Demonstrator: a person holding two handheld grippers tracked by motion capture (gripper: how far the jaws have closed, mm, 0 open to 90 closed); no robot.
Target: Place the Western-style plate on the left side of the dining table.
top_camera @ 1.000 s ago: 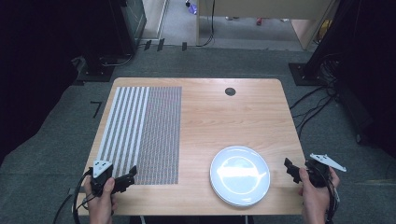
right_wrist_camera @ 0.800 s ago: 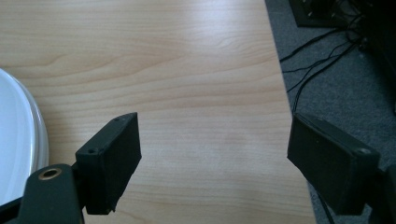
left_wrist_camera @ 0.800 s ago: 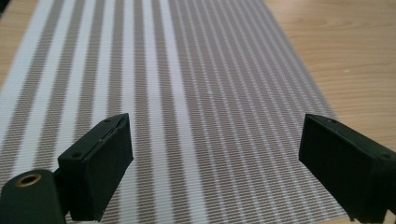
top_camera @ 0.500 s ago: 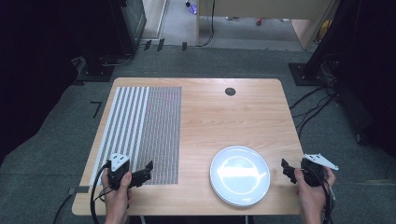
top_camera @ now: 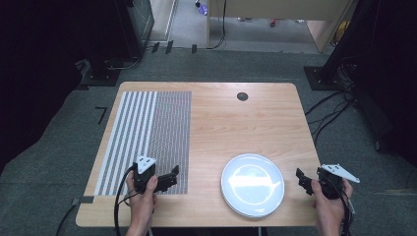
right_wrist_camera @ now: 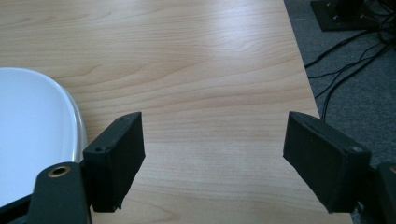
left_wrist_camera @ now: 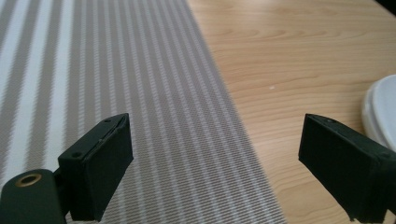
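Lying between spread left gripper (top_camera: 169,178) and spread right gripper (top_camera: 301,179): white plate (top_camera: 252,184), untouched.

The high view looks down from above the near side of the wooden table (top_camera: 236,123) and faces forward, far enough back to take in the whole top and the floor around it. The left gripper view sits low and close over the striped mat (left_wrist_camera: 116,93), looking along the table with the white plate (left_wrist_camera: 383,112) at its right edge. The right gripper view is just as low and close, near the table's right edge, and shares that plate (right_wrist_camera: 32,130) with the other two views.
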